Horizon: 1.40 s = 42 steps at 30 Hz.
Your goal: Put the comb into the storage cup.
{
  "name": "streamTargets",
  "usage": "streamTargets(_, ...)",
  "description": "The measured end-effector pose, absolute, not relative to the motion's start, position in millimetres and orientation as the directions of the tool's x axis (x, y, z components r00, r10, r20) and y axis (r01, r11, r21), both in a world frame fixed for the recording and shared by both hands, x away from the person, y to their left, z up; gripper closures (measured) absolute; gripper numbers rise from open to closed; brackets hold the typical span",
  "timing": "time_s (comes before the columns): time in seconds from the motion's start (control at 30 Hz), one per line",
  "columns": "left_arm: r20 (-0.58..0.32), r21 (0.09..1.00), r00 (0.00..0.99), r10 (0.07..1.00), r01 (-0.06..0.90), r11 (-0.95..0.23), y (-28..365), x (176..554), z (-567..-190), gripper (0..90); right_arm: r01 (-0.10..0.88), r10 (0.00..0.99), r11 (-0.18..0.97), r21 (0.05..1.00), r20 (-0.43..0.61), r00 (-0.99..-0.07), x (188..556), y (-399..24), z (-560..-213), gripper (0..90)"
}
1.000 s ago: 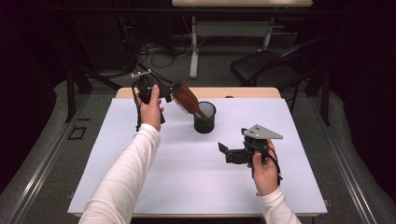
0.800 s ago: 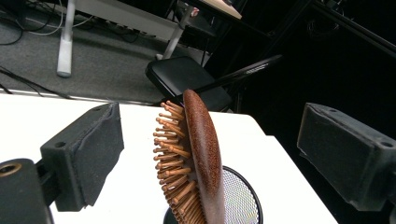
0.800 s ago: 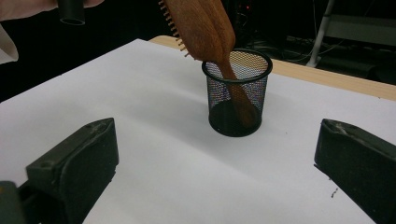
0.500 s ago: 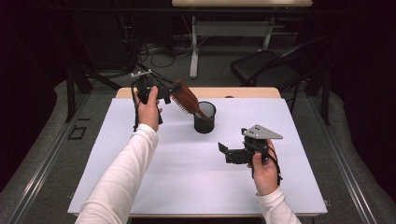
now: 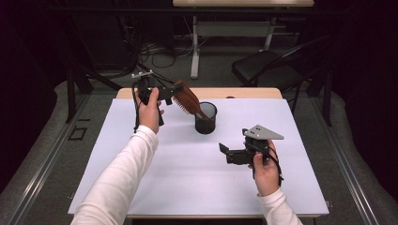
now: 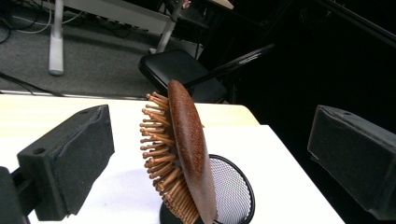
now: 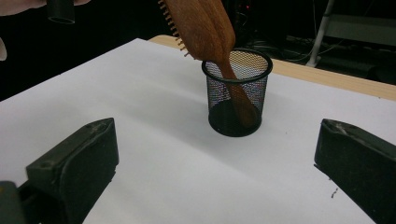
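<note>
Hairbrush (image 6: 189, 154): brown wood, oval, peg bristles, handle in mesh cup (image 7: 237, 95).

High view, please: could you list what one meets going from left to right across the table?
Left tongs → wooden hairbrush → black mesh cup → right tongs.

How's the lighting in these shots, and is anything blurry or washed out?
High view: the white table is evenly lit, the room around it dark. Left gripper view: the wooden hairbrush is sharp, the near jaws soft, the right side black. Right gripper view: the mesh cup casts a faint shadow; the sheet is bright but not glaring.
</note>
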<state>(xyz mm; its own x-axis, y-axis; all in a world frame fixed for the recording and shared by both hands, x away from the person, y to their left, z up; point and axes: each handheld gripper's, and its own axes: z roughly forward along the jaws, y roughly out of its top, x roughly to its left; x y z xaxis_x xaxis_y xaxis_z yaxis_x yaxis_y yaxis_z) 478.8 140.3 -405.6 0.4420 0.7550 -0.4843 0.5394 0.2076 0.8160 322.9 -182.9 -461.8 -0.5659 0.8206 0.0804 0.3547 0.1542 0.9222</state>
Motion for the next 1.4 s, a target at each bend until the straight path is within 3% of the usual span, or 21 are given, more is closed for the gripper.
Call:
streamTargets(0.87, -0.389, 0.836, 0.531, 0.753, 0.547, 0.046, 133.6, 467.7, -402.1, 0.4, 0.356, 0.821, 0.154, 0.922, 0.082, -0.565, 322.4, -183.1, -461.3, 0.0)
streamTargets(1.1, -0.313, 0.854, 0.576, 0.755, 0.519, -0.041, 136.0, 462.6, -400.9, 0.4, 0.355, 0.821, 0.156, 0.922, 0.079, -0.565, 322.5, -183.1, -461.6, 0.0)
streamTargets(1.4, -0.291, 0.869, 0.622, 0.727, 0.490, -0.071, 142.3, 452.9, -399.3, 0.4, 0.357, 0.825, 0.150, 0.922, 0.083, -0.560, 322.4, -184.6, -461.1, 0.0)
